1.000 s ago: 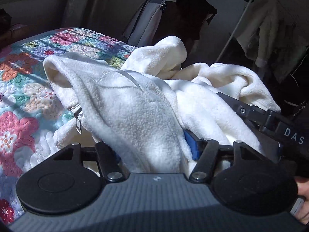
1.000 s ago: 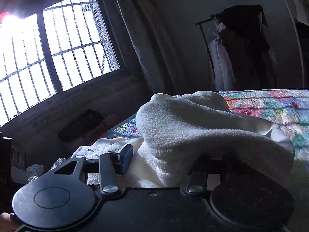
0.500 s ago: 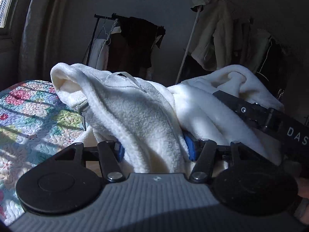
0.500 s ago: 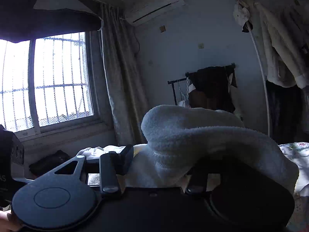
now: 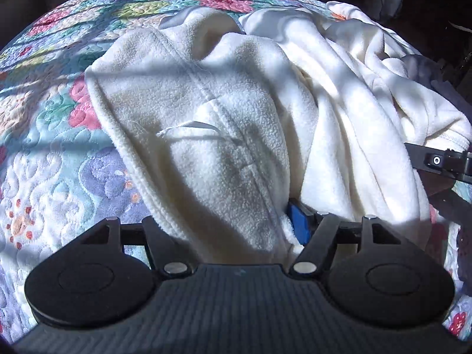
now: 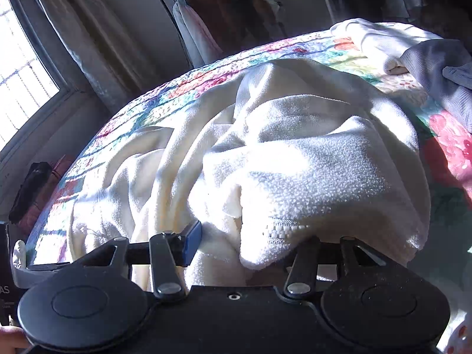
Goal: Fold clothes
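Item: cream-white fleece zip jacket (image 5: 224, 135), bulky and soft, lying crumpled across the floral quilted bedspread (image 5: 59, 153), with its near edge bunched into both tools.

Left gripper (image 5: 227, 230): jaws opening, a thick fold of fleece between them; only the blue pad (image 5: 299, 224) on one side shows, so whether the pads yet press cannot be told.

Right gripper (image 6: 250, 242): jaws likewise opening, the zipper edge (image 6: 283, 228) of the jacket draped between and over them; one finger is buried under cloth (its contact is hidden).

Also present: grey knit garment (image 6: 436, 67) and a pale folded piece (image 6: 380, 41) at the bed's far corner; clothes rack (image 6: 206, 14) by the curtain (image 6: 79, 38).

Step in hand, as judged: setting the jacket down on the bed to spread it, no fold made so far.

Next move calls for: letting go cleanly without snagging the zipper teeth, then regripping at shoulders or hem to pull the bunched body flat.
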`<move>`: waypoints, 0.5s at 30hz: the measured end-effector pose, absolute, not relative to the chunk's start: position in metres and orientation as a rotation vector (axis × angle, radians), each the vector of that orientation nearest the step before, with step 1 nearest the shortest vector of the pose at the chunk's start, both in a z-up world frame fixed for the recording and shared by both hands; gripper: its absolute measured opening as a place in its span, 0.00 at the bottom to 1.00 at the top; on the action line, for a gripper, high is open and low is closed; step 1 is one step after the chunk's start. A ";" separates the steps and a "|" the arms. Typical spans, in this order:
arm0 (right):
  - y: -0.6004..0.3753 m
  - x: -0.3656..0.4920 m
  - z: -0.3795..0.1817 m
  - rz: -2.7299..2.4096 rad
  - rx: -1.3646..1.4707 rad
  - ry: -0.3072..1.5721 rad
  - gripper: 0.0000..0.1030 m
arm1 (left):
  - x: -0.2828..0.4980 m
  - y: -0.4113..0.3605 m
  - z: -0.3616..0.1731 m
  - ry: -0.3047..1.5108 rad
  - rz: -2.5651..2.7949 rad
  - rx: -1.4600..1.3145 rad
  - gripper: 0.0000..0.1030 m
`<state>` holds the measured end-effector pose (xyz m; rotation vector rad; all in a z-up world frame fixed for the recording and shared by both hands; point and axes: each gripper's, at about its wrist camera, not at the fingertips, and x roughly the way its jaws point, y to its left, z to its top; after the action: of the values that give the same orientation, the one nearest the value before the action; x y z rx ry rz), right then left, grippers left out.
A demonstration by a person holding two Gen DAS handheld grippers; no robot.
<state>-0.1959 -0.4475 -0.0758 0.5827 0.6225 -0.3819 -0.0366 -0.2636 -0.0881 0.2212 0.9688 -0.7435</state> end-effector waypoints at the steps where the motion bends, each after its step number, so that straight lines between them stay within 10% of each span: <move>1: -0.448 -0.202 -0.076 -0.391 0.580 0.628 0.57 | -0.035 -0.261 -0.081 0.961 -0.749 0.219 0.64; 5: -0.457 -0.217 -0.072 -0.427 0.594 0.629 0.56 | -0.039 -0.259 -0.070 0.898 -0.766 0.226 0.61; 8: -0.452 -0.217 -0.073 -0.386 0.557 0.597 0.22 | -0.038 -0.267 -0.072 0.856 -0.778 0.256 0.57; 10: -0.446 -0.214 -0.067 -0.412 0.512 0.565 0.21 | -0.039 -0.266 -0.071 0.843 -0.783 0.262 0.55; 13: -0.441 -0.219 -0.053 -0.501 0.471 0.519 0.28 | -0.032 -0.258 -0.067 0.854 -0.791 0.221 0.54; 15: -0.443 -0.226 -0.045 -0.571 0.475 0.484 0.61 | -0.024 -0.252 -0.066 0.876 -0.792 0.178 0.54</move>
<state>-0.2261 -0.4425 -0.0453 0.4748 0.4842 -0.5710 -0.0241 -0.2522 -0.0663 0.1776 0.8762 -0.7920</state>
